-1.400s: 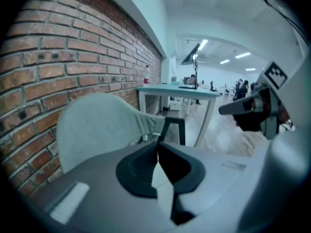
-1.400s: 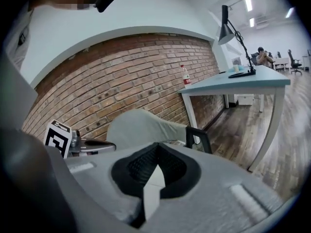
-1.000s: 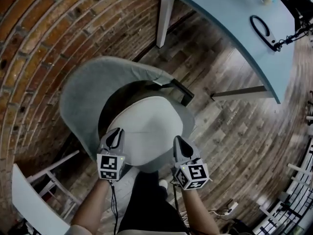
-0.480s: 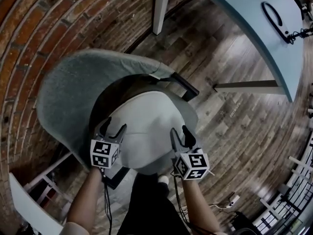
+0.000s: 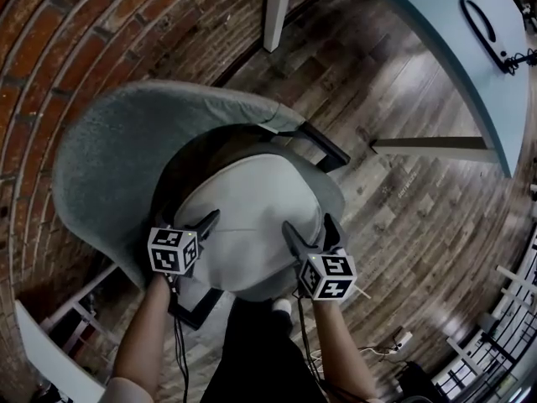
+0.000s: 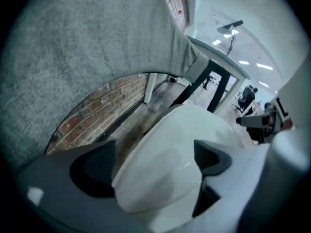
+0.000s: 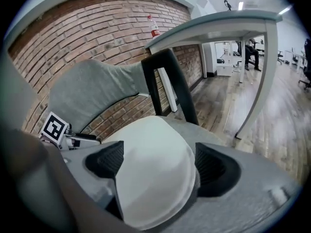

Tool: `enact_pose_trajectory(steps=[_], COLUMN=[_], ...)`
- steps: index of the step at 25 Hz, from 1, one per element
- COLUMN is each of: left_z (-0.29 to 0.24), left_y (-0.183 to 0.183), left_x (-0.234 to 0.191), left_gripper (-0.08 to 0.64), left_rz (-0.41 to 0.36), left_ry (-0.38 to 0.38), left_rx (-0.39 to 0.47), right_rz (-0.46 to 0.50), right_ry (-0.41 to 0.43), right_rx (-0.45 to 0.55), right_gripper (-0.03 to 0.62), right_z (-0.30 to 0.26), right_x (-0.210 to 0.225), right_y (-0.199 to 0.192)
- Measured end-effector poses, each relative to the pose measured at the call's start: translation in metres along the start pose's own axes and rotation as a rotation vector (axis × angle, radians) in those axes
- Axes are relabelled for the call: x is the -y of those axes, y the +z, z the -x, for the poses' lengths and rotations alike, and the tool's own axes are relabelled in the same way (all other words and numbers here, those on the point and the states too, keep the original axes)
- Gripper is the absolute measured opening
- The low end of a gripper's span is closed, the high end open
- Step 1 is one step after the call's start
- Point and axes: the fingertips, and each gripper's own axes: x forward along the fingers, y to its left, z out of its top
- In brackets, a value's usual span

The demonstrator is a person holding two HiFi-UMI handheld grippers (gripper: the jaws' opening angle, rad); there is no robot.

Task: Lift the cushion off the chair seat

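Note:
A white cushion (image 5: 252, 212) lies on the seat of a grey chair (image 5: 109, 154) with black armrests. My left gripper (image 5: 195, 227) is at the cushion's near left edge, and my right gripper (image 5: 310, 230) is at its near right edge. Both sets of jaws are opening wide. In the left gripper view the cushion (image 6: 170, 154) fills the gap between the dark fingers (image 6: 95, 166), with no pad pressing on it. The right gripper view shows the same: the cushion (image 7: 150, 164) sits between the fingers (image 7: 216, 166), untouched.
A brick wall (image 5: 50, 32) stands behind the chair. A pale blue table (image 5: 436, 40) on white legs is at the upper right, with a black cable on it. A white rack (image 5: 50, 342) sits at the lower left. The floor is wooden planks (image 5: 419, 217).
Both grippers have come down to the cushion's near edge, and their jaws have gone from shut to wide open around it.

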Motion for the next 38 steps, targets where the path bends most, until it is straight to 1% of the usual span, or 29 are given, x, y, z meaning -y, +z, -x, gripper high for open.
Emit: enact_pose_trajectory(steps=[2,5,7,9,12,14,17,22,25,26,28,29,31,32,35,37,38], left_z=[-0.006,-0.015,-0.02,-0.023,-0.026,-0.027,-0.024,-0.017,-0.012,-0.01,-0.005,-0.002,0.004,0.007,0.016,0.023,0.028], left_y=[-0.007,-0.021,-0.028,-0.031,-0.033,-0.034,-0.039,-0.041,-0.039,-0.038,-0.037,-0.036,-0.033,-0.031,-0.026,-0.021,-0.017], left_x=[-0.006,-0.01,-0.01,-0.01,-0.008,-0.003,0.007,0.013,0.019,0.021,0.025,0.027,0.031,0.032,0.036,0.041,0.045], left_gripper=[0.491,0.497,0.497,0.497,0.497,0.495,0.486,0.428,0.38,0.363,0.345,0.331,0.297,0.282,0.265,0.251,0.242], left_rz=[0.037,0.061,0.087,0.118,0.157,0.15,0.119,0.091,0.07,0.059,0.03,0.015,-0.017,-0.031,-0.063,-0.088,-0.097], left_ry=[0.008,0.021,0.015,-0.007,-0.044,-0.057,-0.083,-0.095,-0.104,-0.105,-0.1,-0.096,-0.086,-0.077,-0.039,-0.017,-0.011], left_rx=[-0.03,-0.103,-0.136,-0.153,-0.167,-0.181,-0.216,-0.252,-0.262,-0.262,-0.26,-0.259,-0.256,-0.252,-0.229,-0.206,-0.193], right_rz=[0.001,-0.013,-0.029,-0.036,-0.046,-0.073,-0.111,-0.124,-0.116,-0.121,-0.143,-0.145,-0.139,-0.138,-0.127,-0.122,-0.12], right_ry=[-0.012,-0.029,-0.036,-0.018,0.031,0.054,0.095,0.187,0.19,0.184,0.173,0.165,0.149,0.145,0.141,0.149,0.151], right_rx=[-0.015,-0.05,-0.069,-0.085,-0.108,-0.113,-0.1,-0.105,-0.097,-0.088,-0.078,-0.077,-0.067,-0.056,-0.028,-0.008,0.005], right_gripper=[0.462,0.466,0.466,0.466,0.466,0.466,0.466,0.463,0.452,0.434,0.428,0.413,0.323,0.296,0.162,0.124,0.116], right_z=[-0.003,-0.01,-0.014,-0.018,-0.025,-0.026,-0.024,-0.019,-0.018,-0.017,-0.014,-0.013,-0.008,-0.004,0.01,0.02,0.026], right_x=[0.005,0.015,0.02,0.018,0.009,0.007,0.005,-0.004,-0.004,-0.004,-0.001,0.0,0.004,0.005,0.008,0.006,0.005], right_y=[-0.007,-0.02,-0.027,-0.033,-0.041,-0.043,-0.042,-0.039,-0.038,-0.037,-0.036,-0.036,-0.033,-0.03,-0.023,-0.017,-0.014])
